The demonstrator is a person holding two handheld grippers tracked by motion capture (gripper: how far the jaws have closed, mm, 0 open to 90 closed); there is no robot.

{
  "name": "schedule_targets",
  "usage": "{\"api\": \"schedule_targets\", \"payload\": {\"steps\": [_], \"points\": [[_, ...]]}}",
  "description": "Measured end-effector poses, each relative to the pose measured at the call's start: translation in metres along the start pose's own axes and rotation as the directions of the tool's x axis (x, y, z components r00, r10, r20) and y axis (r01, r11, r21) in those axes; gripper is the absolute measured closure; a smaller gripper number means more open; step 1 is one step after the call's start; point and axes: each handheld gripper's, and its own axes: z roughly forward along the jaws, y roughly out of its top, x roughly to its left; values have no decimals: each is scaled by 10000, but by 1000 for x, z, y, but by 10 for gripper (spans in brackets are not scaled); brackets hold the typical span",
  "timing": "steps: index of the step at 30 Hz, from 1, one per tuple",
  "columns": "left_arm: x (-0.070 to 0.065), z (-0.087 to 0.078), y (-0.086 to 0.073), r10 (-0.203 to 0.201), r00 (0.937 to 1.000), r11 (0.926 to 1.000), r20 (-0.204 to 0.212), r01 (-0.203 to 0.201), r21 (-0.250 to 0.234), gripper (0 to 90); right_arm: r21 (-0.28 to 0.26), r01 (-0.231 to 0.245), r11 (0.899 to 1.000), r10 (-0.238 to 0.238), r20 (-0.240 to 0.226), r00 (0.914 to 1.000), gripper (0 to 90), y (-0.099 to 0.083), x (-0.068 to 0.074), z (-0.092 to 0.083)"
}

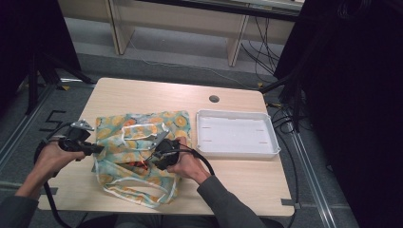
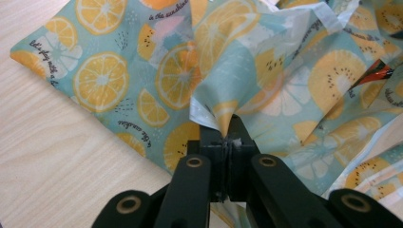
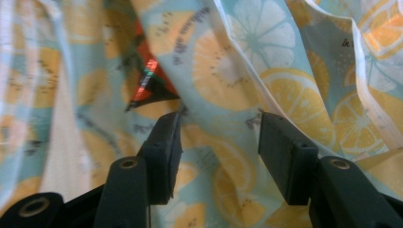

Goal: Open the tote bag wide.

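The bag (image 1: 138, 152) — pale blue fabric printed with orange and lemon slices — is lying crumpled on the near half of the wooden table (image 1: 228, 180), left of a white tray (image 1: 236, 134). Small cursive script is running across the print; in the left gripper view one line is reading "in the sunshine", the rest being too small or folded to make out.

The left gripper (image 2: 223, 135) is clenching a pinched fold of the bag's edge, its jaws pressed together on the cloth. The right gripper (image 3: 216, 142) is standing with its jaws well apart over the bag — fabric is lying between and behind them, but the pads are not pressing on it.

A red and dark glossy item (image 3: 147, 80) is peeking from a gap in the folds; most of it is hidden, and it cannot be identified.
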Motion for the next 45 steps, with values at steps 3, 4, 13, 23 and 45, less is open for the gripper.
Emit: {"api": "schedule_targets", "payload": {"steps": [3, 4, 13, 23, 45], "points": [[1, -2, 0, -27, 10000, 9998, 58, 25, 205, 882, 194, 486, 9986, -485, -43, 9988, 489, 2, -2, 10], [1, -2, 0, 0, 10000, 9998, 63, -2, 177, 881, 303, 591, 9978, -592, 3, 9982, 489, 3, -1, 14], [-5, 1, -9, -64, 9997, 9999, 235, 61, 109, 784, 290, 938, 9952, -951, 491, 9943, 900, 5, -5, 15], [-53, -69, -6, 797, 9925, 9944, -932, -857, -621, 444, -640, 90, 9979, -102, -185, 9998, 900, 8, -8, -14], [-79, 15, -4, 2458, 9466, 9693, -2088, -2396, 549, 827, -1852, -335, 9821, 101, -1257, 9920, 900, 18, -4, -52]]}}
